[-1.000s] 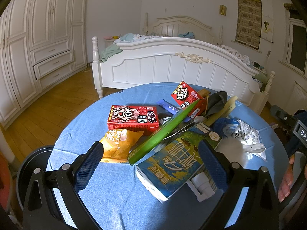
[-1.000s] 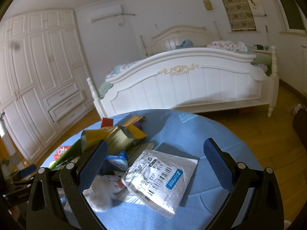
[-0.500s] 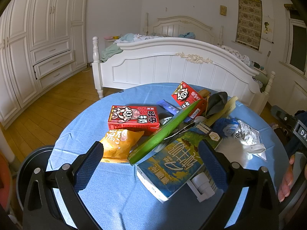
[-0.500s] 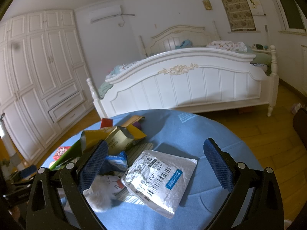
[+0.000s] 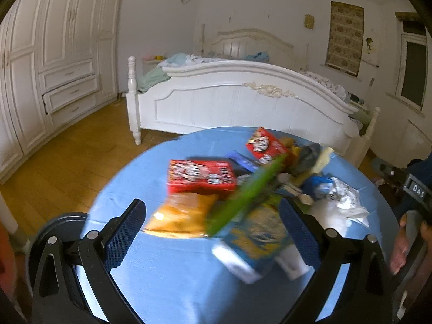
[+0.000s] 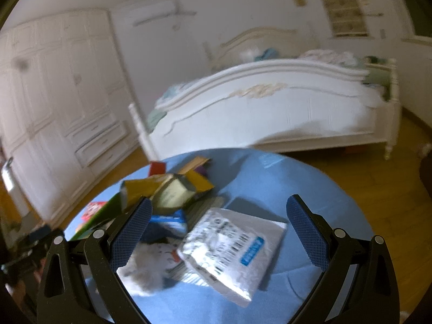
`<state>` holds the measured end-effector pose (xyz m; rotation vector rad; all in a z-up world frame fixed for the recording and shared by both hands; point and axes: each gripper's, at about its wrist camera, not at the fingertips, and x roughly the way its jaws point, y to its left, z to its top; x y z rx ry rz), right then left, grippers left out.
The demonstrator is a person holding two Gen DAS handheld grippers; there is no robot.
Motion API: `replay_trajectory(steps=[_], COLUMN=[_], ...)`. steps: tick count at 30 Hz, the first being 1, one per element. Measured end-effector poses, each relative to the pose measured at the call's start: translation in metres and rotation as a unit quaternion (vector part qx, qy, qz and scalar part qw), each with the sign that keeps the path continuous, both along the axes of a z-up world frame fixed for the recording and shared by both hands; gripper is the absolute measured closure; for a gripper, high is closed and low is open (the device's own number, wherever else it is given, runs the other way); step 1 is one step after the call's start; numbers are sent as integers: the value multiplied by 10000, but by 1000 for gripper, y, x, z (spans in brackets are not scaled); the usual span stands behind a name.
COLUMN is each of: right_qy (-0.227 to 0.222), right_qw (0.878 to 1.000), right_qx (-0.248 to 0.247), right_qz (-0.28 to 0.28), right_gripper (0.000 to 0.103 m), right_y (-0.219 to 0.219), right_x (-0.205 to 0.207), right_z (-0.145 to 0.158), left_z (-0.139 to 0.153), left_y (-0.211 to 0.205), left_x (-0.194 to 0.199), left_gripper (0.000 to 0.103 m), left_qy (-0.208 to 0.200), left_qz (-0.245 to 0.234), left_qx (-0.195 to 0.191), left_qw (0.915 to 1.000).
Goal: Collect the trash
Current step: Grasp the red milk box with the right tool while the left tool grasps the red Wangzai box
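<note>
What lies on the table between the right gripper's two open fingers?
In the right wrist view, a white shipping pouch with barcodes lies between the right gripper's fingers on the blue table.

Tablecloth: matt blue cloth. Mailer bag: glossy crinkled plastic (printed label). Chip bag: shiny foil. Floor: polished wood.

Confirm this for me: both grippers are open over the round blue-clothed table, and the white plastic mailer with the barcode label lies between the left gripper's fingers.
One thing is wrong: the white plastic mailer with the barcode label lies between the right gripper's fingers, as the right wrist view shows. Both grippers, the left gripper included, are open over the round blue-clothed table.
</note>
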<state>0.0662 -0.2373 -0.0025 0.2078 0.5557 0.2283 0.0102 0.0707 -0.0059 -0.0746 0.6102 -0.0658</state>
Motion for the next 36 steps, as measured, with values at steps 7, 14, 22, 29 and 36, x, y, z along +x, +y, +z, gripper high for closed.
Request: replay_trajectory(steps=[7,14,22,29,36], right_qy=[855,1881,2710,3125,2533], right_qw=[9885,9563,9283,9111,9350], right_qx=[-483,-779,-1362,-1105,-284], right_qz=[1154,2097,2150,2451,2465], right_gripper=[5,5,5,53,71], right_y=[58,122,157,161,141], right_x=[74,153,196,192,162], right_z=[43,37,-2,-22,10], left_z=[3,-1,-27,-34,-27], left_y=[44,27,4,-4,1], left_x=[57,90,109,122,118], left_gripper=[5,5,5,35,62], left_qy=[722,633,835,999,926], left_qz=[-530,-1939,-3238,-3385,-3069], left_qx=[-254,1316,2432,2189,1660], left_qw=[9957,9701,9105,9097,9326])
